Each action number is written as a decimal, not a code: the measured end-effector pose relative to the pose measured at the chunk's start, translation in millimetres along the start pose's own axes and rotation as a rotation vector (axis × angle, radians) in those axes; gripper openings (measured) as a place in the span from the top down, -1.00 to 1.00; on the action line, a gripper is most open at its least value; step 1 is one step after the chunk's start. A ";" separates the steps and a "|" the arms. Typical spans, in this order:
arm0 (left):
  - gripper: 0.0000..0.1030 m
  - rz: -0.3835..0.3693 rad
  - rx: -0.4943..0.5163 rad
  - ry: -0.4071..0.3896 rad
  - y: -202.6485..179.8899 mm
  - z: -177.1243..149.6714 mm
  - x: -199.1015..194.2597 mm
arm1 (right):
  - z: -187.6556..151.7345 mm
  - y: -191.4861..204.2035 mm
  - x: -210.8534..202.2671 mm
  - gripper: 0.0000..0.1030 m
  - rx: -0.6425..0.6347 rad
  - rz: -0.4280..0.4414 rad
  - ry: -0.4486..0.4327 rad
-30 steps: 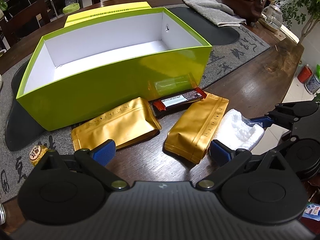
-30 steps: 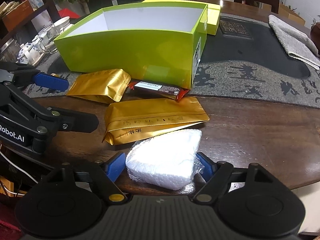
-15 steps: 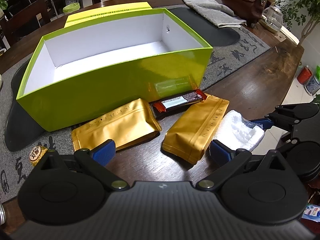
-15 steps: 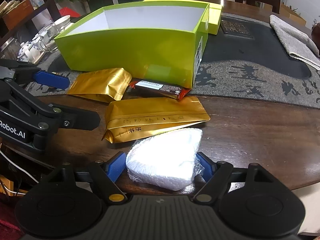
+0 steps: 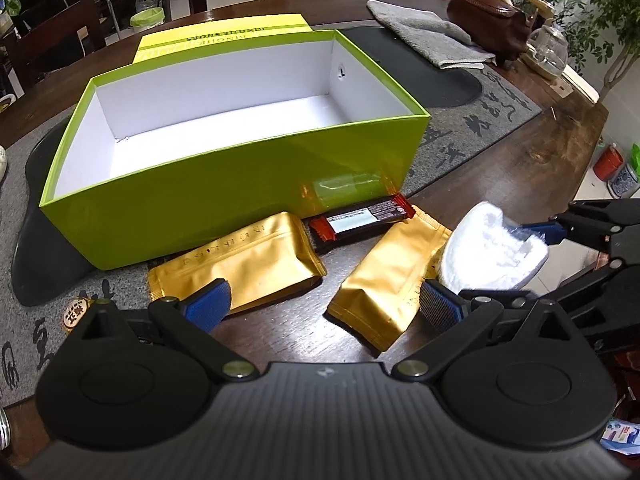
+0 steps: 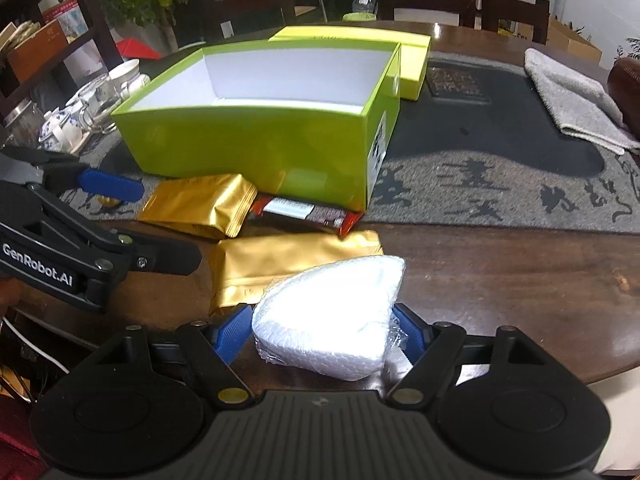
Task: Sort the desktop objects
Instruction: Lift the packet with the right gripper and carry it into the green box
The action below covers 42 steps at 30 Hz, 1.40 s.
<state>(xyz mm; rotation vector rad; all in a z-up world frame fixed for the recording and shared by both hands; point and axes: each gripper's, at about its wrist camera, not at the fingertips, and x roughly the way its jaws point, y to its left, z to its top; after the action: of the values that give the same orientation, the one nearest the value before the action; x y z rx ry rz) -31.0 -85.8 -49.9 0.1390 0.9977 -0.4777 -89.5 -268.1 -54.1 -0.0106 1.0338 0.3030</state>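
The right hand-held gripper (image 6: 324, 336) is clamped on a white plastic-wrapped bundle (image 6: 332, 312), its blue pads pressed against both sides, the bundle tilted up off the tabletop (image 6: 500, 280). The left hand-held gripper (image 5: 324, 306) hangs with its fingers spread wide and nothing between them. Below it lie two gold pouches (image 5: 240, 264) (image 5: 384, 280) and a dark snack bar (image 5: 362, 220) — all just in front of the open lime-green box (image 5: 224, 208).
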 end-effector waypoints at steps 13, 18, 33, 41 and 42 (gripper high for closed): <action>-0.95 0.025 -0.022 -0.048 12.6 17.4 -12.7 | 29.4 5.2 -17.1 -0.50 -0.027 0.008 -0.083; -0.95 0.010 -0.036 -0.077 19.4 30.0 -23.3 | 39.9 11.7 -21.5 -0.50 -0.059 0.011 -0.105; -0.95 -0.167 -0.023 -0.092 19.2 67.6 -26.6 | 75.6 35.8 -28.8 -0.51 -0.149 0.059 -0.213; -0.89 -0.279 -0.016 -0.073 27.5 78.1 -19.5 | 80.1 42.9 -28.3 -0.52 -0.228 0.125 -0.277; -0.81 -0.292 -0.021 -0.070 29.1 78.9 -17.9 | 80.5 43.7 -29.2 -0.52 -0.237 0.134 -0.291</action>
<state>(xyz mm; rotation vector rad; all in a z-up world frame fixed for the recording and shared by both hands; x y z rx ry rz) 35.0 -80.0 4.9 -0.0437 0.9578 -0.7339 -46.5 -221.2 18.0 -0.1084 0.7063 0.5325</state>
